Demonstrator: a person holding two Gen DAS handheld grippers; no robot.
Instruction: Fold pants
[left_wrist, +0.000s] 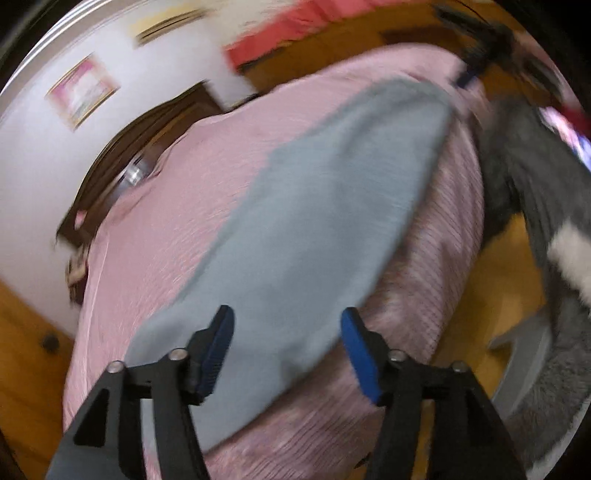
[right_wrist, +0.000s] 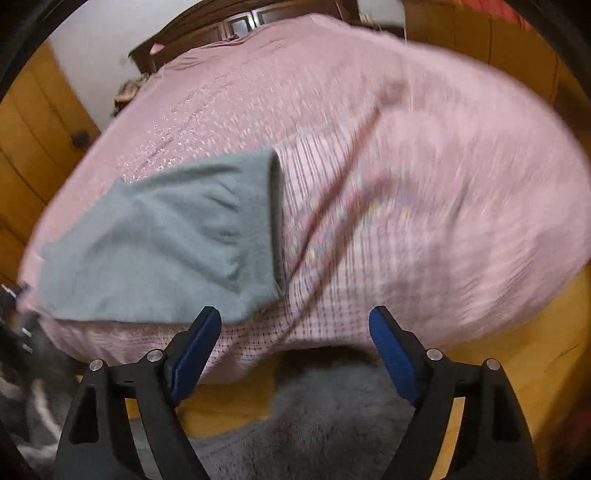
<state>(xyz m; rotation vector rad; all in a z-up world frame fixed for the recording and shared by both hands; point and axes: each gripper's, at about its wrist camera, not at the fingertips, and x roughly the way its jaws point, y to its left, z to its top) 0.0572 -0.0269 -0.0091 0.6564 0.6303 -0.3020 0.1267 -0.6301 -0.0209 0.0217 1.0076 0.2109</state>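
The grey-blue pants (left_wrist: 314, 206) lie flat on the pink bedspread (left_wrist: 177, 221), running from the near edge toward the upper right. My left gripper (left_wrist: 287, 312) hovers open over their near end, and nothing is between its blue pads (left_wrist: 218, 354). In the right wrist view the pants (right_wrist: 159, 240) lie at the left, with one end opening (right_wrist: 276, 221) facing the middle of the bed. My right gripper (right_wrist: 295, 310) is open and empty above the bedspread (right_wrist: 406, 166) at the bed's near edge, just right of the pants. Both views are motion-blurred.
A dark wooden headboard (right_wrist: 236, 22) stands at the far end of the bed. The wooden floor (right_wrist: 535, 350) surrounds the bed, with grey fluffy fabric (right_wrist: 332, 413) below the right gripper. A wooden door (right_wrist: 33, 147) is at the left. Framed pictures (left_wrist: 81, 90) hang on the white wall.
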